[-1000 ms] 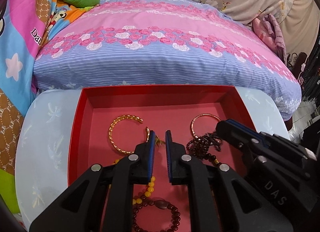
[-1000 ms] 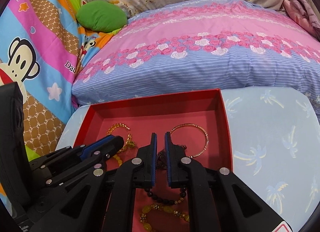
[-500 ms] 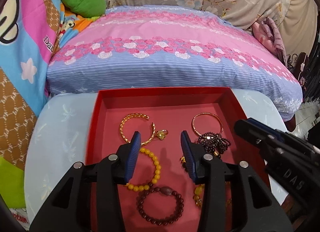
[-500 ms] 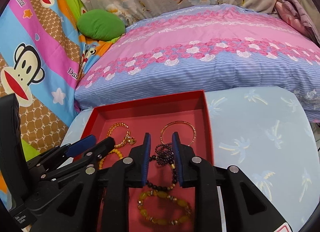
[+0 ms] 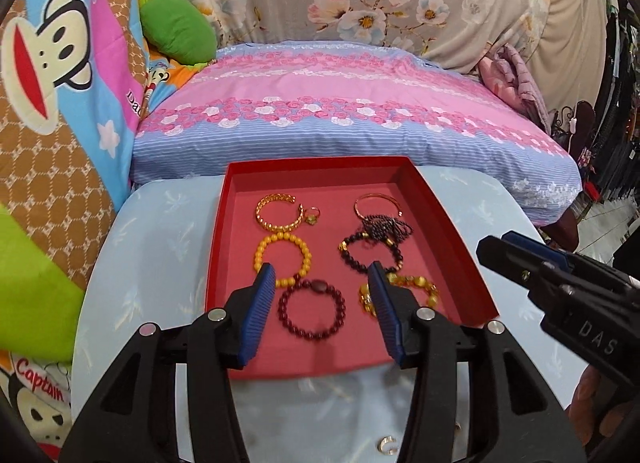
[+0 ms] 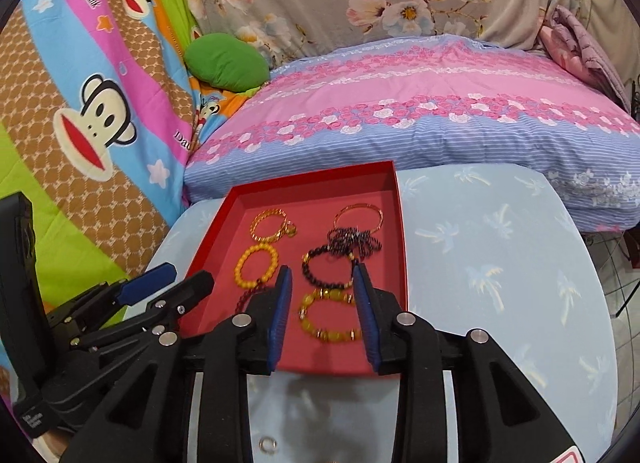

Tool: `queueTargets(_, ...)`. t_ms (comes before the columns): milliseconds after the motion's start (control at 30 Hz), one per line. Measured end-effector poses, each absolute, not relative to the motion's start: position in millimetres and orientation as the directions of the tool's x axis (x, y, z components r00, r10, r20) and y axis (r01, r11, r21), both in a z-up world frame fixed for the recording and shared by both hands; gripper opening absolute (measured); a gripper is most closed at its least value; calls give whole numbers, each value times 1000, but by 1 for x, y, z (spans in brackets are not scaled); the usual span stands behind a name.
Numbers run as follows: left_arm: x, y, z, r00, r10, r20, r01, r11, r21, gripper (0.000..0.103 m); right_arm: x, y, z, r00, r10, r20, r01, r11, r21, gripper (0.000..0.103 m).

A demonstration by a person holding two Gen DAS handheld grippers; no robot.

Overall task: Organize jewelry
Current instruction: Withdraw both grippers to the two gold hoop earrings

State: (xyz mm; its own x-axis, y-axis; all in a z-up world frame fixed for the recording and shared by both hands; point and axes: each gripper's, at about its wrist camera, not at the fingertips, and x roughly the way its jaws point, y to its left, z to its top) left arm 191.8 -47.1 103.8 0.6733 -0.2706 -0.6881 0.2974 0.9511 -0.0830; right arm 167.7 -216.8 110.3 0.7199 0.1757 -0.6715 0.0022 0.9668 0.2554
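Note:
A red tray (image 5: 448,231) (image 6: 401,231) on a light blue table holds several bracelets: a gold chain bangle (image 5: 278,215) (image 6: 269,225), a thin gold bangle (image 5: 378,201) (image 6: 358,213), a yellow bead bracelet (image 5: 282,259) (image 6: 256,265), a dark bead bracelet with a tangled strand (image 5: 372,247) (image 6: 332,263), a maroon bead bracelet (image 5: 312,313) and an amber bracelet (image 5: 404,291) (image 6: 330,317). My left gripper (image 5: 322,277) is open and empty above the tray's near part. My right gripper (image 6: 322,275) is open and empty above the amber bracelet.
A small silver ring (image 5: 386,445) (image 6: 267,444) lies on the table (image 5: 160,263) (image 6: 500,263) near its front edge. A pink and blue pillow (image 5: 340,123) lies behind the tray. A green cushion (image 5: 178,33) and a cartoon blanket (image 5: 60,103) are at the left.
Both grippers have opened from nearly shut and pulled back and up from the tray. More of the tray and table shows now.

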Motion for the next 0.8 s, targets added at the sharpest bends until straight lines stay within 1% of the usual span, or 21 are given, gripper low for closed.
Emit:
queueTargets(200, 149, -33, 102, 676, -270, -685, 286, 954, -94, 48, 118, -206, 102, 714, 166, -680, -5, 973, 232, 33)
queueTargets(333, 125, -29, 89, 665, -258, -701, 274, 957, -92, 51, 92, -206, 85, 687, 175, -706, 7, 969, 247, 34)
queueTargets(500, 98, -32, 68, 646, -246, -722, 276, 958, -79, 51, 67, -204, 60, 647, 175, -742, 22, 969, 248, 34)
queueTargets(800, 71, -35, 37, 639, -216, -739, 256, 965, -61, 51, 45, -191, 24, 623, 104, -775, 33, 987, 158, 34)
